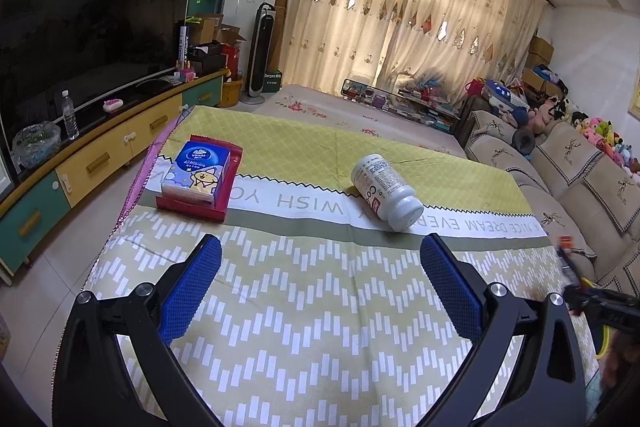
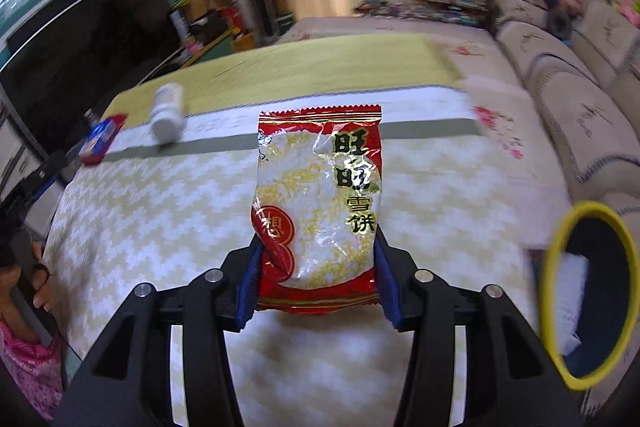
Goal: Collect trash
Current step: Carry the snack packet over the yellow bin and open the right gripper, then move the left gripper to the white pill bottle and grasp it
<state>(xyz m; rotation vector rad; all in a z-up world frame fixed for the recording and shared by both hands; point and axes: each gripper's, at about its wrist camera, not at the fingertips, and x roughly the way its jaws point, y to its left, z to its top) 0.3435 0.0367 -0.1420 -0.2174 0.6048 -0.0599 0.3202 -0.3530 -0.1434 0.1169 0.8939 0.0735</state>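
My right gripper (image 2: 318,259) is shut on a red and white rice cracker packet (image 2: 318,203) and holds it above the patterned tablecloth (image 2: 160,211). A yellow-rimmed dark bin (image 2: 592,291) with something white inside sits low at the right. My left gripper (image 1: 320,255) is open and empty above the cloth. A white pill bottle (image 1: 386,191) lies on its side just beyond its right finger; it also shows blurred in the right wrist view (image 2: 168,113). A blue tissue pack (image 1: 198,173) rests on a red wrapper (image 1: 224,203) at the far left.
A TV and a green and yellow cabinet (image 1: 100,155) run along the left. A beige sofa (image 1: 580,179) with plush toys lies to the right. Curtains and a tower fan (image 1: 260,55) stand at the back. The right gripper's edge (image 1: 592,295) shows at right.
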